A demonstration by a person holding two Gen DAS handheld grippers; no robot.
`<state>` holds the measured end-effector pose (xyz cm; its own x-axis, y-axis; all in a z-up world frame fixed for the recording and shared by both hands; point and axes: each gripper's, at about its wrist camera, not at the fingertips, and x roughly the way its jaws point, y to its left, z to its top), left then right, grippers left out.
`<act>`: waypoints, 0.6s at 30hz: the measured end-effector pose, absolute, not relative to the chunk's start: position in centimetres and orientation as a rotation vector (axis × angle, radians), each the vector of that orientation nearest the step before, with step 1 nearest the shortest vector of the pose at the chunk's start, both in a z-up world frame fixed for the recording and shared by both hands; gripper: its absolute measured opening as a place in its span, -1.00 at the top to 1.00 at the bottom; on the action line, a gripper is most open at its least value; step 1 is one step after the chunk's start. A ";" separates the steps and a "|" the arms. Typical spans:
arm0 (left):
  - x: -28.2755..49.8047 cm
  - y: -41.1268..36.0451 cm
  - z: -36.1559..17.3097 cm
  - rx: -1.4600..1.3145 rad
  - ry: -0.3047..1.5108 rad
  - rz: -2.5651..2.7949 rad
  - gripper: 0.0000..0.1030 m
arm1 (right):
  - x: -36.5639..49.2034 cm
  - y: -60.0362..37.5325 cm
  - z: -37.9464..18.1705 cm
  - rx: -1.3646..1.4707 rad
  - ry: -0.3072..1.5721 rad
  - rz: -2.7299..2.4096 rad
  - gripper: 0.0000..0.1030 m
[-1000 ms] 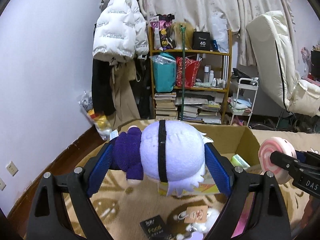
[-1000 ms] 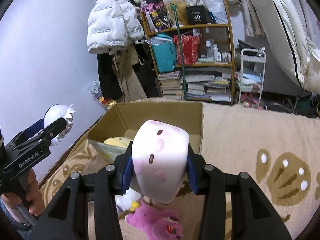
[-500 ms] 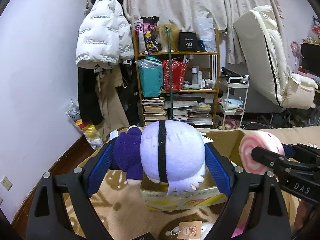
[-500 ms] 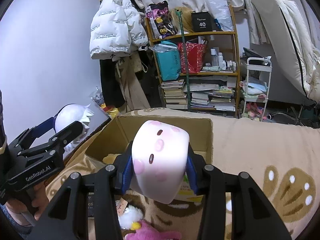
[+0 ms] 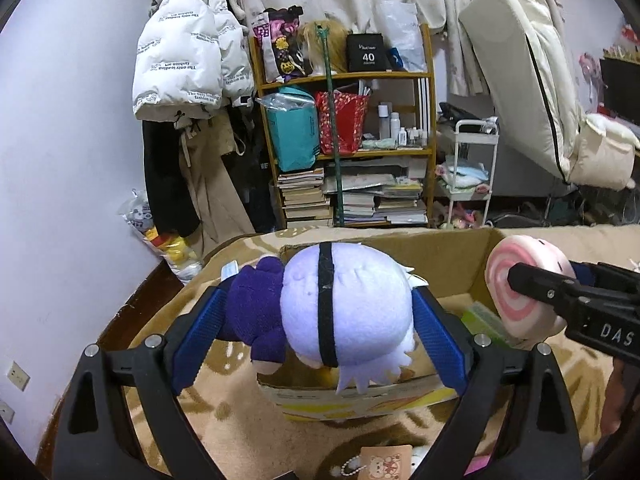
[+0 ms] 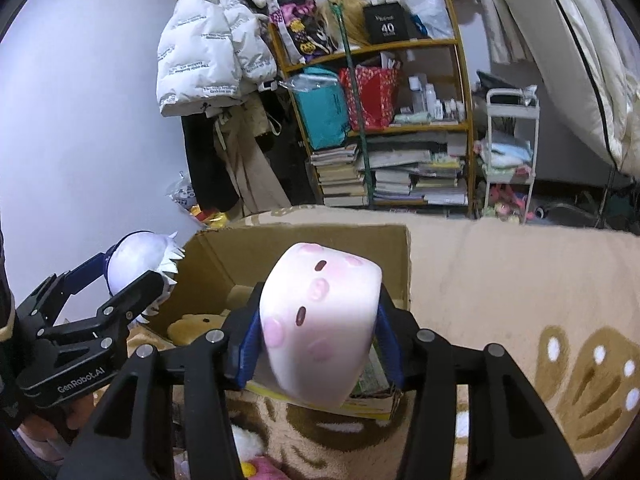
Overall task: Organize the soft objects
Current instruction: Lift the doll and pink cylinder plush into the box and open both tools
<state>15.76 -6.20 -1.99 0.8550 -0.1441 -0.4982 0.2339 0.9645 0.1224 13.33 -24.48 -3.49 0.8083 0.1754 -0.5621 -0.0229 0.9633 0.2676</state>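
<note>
L gripper (image 5: 318,334), jaws spread wide but just opened a bit more, blue pads still against both sides of round white-haired plush doll w/ purple body and black band (image 5: 340,320); doll held over near edge of open brown cardboard box (image 5: 476,264). Same doll seen at left in R wrist view (image 6: 136,264), beside box's left wall.

R gripper (image 6: 318,328), jaws partly closed and just opened further, blue pads on both sides of pink-and-white swirl roll-cake plush w/ small face (image 6: 320,320); plush hangs above box (image 6: 248,248) interior, near front wall. From L view, roll plush (image 5: 520,284) shows swirl end, over box's right side.

Inside box: tan plush (image 6: 192,328) at bottom left, pale green item (image 5: 484,320). Box sits on beige patterned blanket (image 6: 500,264). Behind: wooden shelf w/ books and bags (image 5: 360,140), white puffer jacket (image 5: 188,52) hanging on wall.
</note>
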 end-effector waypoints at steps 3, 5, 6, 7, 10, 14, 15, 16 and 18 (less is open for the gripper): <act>16.1 -6.2 -2.4 0.183 0.533 -0.206 -0.80 | 13.4 -24.4 -3.6 0.244 0.622 0.109 -0.11; 16.1 -6.2 -2.6 0.185 0.540 -0.205 -0.81 | 13.4 -24.3 -3.6 0.240 0.626 0.111 -0.14; 16.0 -6.2 -2.6 0.188 0.537 -0.203 -0.81 | 13.3 -24.2 -3.6 0.239 0.628 0.112 -0.16; 16.0 -6.2 -2.6 0.191 0.536 -0.202 -0.86 | 13.3 -24.1 -3.6 0.236 0.629 0.110 -0.17; 15.6 -6.2 -2.5 0.199 0.534 -0.191 -0.89 | 13.0 -24.2 -3.5 0.230 0.622 0.100 -0.20; 15.2 -5.7 -2.2 0.195 0.547 -0.182 -0.90 | 12.3 -24.5 -2.9 0.244 0.591 0.088 -0.44; 15.1 -5.5 -2.1 0.192 0.546 -0.180 -0.90 | 12.2 -24.6 -2.8 0.248 0.587 0.084 -0.46; 14.8 -5.3 -2.0 0.191 0.542 -0.177 -0.90 | 12.0 -24.6 -2.7 0.250 0.587 0.081 -0.46; 14.4 -5.1 -1.8 0.196 0.537 -0.168 -0.90 | 11.8 -24.5 -2.6 0.251 0.590 0.077 -0.50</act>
